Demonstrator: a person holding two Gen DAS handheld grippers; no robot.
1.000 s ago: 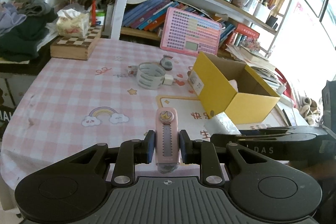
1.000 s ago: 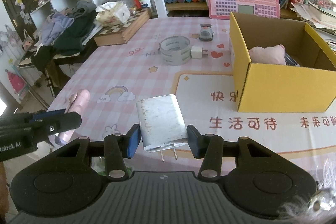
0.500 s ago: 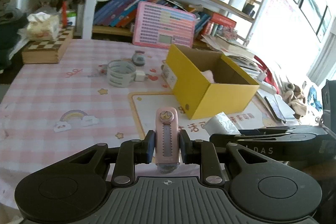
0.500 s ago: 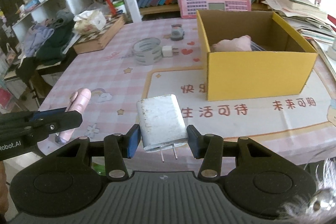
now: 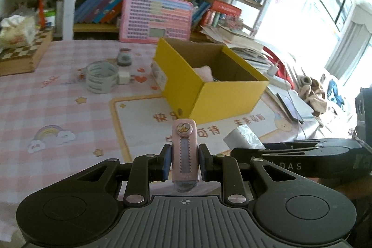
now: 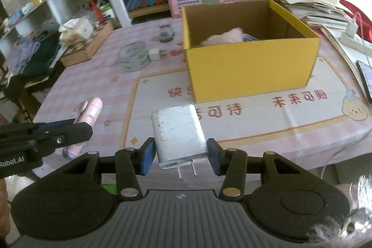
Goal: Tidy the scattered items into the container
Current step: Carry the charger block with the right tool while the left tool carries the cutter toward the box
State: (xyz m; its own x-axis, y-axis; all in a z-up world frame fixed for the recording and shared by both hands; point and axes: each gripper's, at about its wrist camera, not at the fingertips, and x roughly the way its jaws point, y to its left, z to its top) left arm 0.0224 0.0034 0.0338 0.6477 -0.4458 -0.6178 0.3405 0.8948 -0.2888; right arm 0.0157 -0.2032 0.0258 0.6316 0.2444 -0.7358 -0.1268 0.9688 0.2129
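My left gripper [image 5: 183,160] is shut on a pink utility knife [image 5: 184,150] with a crown sticker, held above the table's near edge. My right gripper [image 6: 181,156] is shut on a white plug charger [image 6: 177,131], prongs pointing back at the camera. The yellow cardboard box [image 5: 223,94] [image 6: 251,66] stands open ahead, with a pink soft item [image 6: 223,37] inside. On the pink checked cloth beyond lie a tape roll [image 5: 101,80] [image 6: 133,58], a small white plug [image 5: 123,77] [image 6: 154,54] and a small grey toy [image 5: 123,57] [image 6: 166,34]. The knife in the left gripper also shows in the right wrist view [image 6: 88,112].
A chessboard box [image 5: 23,55] with a tissue pack sits at the table's far left. A pink keyboard toy [image 5: 155,18] leans against the bookshelf behind the box. Stacked papers and a power strip [image 6: 353,38] crowd the right side.
Both grippers have moved right along the table's near edge, each keeping its item. The yellow box now lies closer to straight ahead in both views.
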